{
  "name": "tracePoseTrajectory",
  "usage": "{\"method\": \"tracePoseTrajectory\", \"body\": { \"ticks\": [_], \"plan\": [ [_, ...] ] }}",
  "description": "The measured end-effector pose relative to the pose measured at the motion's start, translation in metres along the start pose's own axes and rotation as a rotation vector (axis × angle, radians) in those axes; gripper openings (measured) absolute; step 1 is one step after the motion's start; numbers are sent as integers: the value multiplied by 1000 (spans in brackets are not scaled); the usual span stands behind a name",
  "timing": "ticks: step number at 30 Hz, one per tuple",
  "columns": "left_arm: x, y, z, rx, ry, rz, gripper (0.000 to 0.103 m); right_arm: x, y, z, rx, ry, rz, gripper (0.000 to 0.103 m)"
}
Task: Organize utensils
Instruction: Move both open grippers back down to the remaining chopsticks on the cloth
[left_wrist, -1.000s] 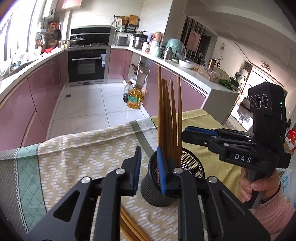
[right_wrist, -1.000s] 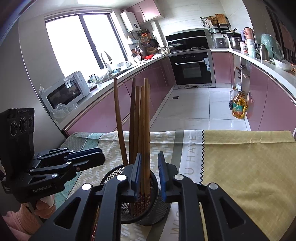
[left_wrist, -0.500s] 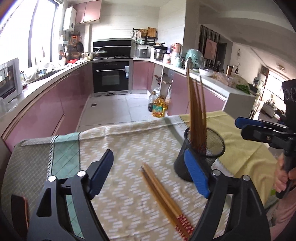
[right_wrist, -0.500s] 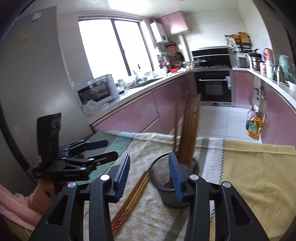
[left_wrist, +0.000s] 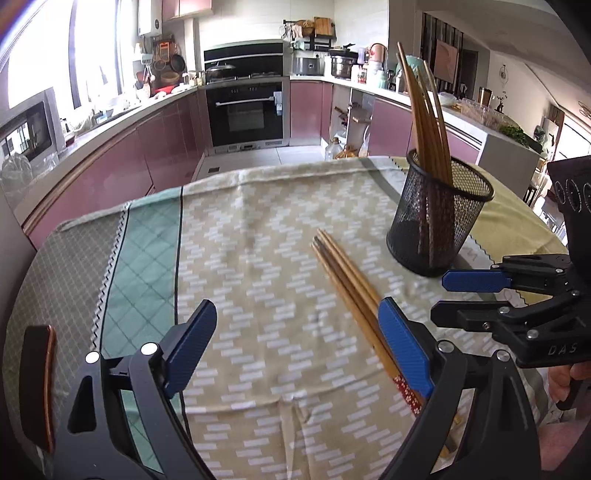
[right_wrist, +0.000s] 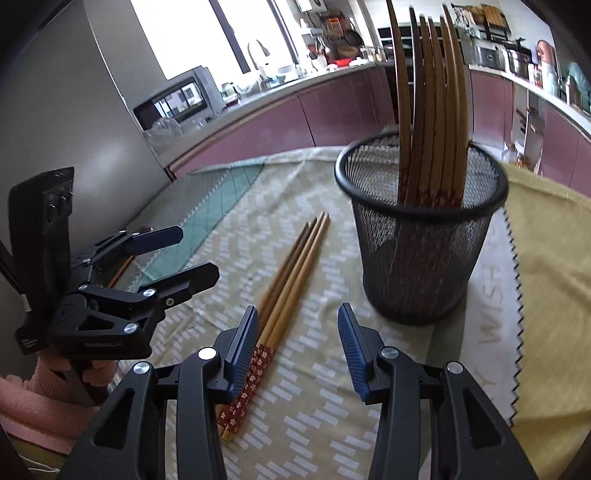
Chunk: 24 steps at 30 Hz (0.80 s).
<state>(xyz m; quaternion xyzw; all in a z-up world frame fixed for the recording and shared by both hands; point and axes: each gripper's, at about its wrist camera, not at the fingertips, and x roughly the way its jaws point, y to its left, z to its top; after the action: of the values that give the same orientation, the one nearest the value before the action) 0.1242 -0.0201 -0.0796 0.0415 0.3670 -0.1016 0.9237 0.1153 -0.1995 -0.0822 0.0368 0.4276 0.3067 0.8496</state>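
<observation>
A black mesh cup (left_wrist: 439, 218) (right_wrist: 421, 236) stands on the cloth and holds several wooden chopsticks (left_wrist: 424, 110) (right_wrist: 432, 110) upright. Loose chopsticks (left_wrist: 351, 288) (right_wrist: 291, 277) with red patterned ends lie flat on the cloth beside it. My left gripper (left_wrist: 299, 343) is open and empty, low over the cloth, its right finger beside the loose chopsticks. My right gripper (right_wrist: 299, 350) is open and empty, its left finger next to their red ends. Each gripper shows in the other's view: the right one (left_wrist: 476, 295), the left one (right_wrist: 177, 254).
A patterned beige and green tablecloth (left_wrist: 240, 240) covers the table, with a yellow part (right_wrist: 554, 277) past the cup. A dark brown object (left_wrist: 37, 384) lies at the cloth's left edge. Kitchen counters and an oven (left_wrist: 247, 110) are beyond the table.
Both grippers went from nearly closed at the cup to wide open and drew back from it. The cup with its chopsticks now stands free, and the loose chopsticks have come into view.
</observation>
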Motion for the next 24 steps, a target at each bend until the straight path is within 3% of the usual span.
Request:
{"method": "tracePoseTrajectory", "body": {
  "ticks": [11,24],
  "plan": [
    [11,-1,-16,-17,72,0,87,17,12,-8,-34,43,-68,43],
    [17,-3,-17,-25,97,-24,87,27,26,-7,-93,49,-128,43]
  ]
}}
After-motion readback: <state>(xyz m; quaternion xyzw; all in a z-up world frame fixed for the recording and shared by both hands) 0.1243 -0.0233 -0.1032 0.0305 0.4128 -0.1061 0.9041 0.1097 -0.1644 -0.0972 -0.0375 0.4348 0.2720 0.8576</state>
